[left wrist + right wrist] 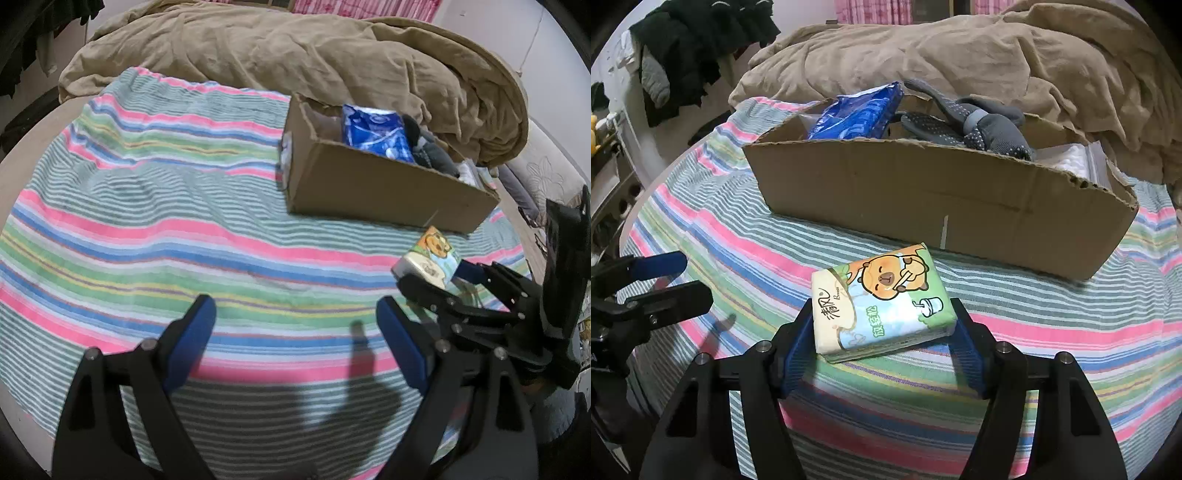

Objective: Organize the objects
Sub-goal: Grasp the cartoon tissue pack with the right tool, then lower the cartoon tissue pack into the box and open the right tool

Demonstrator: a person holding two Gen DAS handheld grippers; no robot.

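You are working under dim, even indoor light. From the left wrist, the left gripper (pixel 295 317) throws soft finger shadows onto the striped cloth (pixel 155 221) just below its tips, so the light falls from behind and above you. The stripes ahead of it smear with motion blur. From the right wrist, the tissue pack (pixel 882 301) between the fingers is crisp and the brightest thing in view. Both fisheye views bow straight edges and darken to black at the corners.
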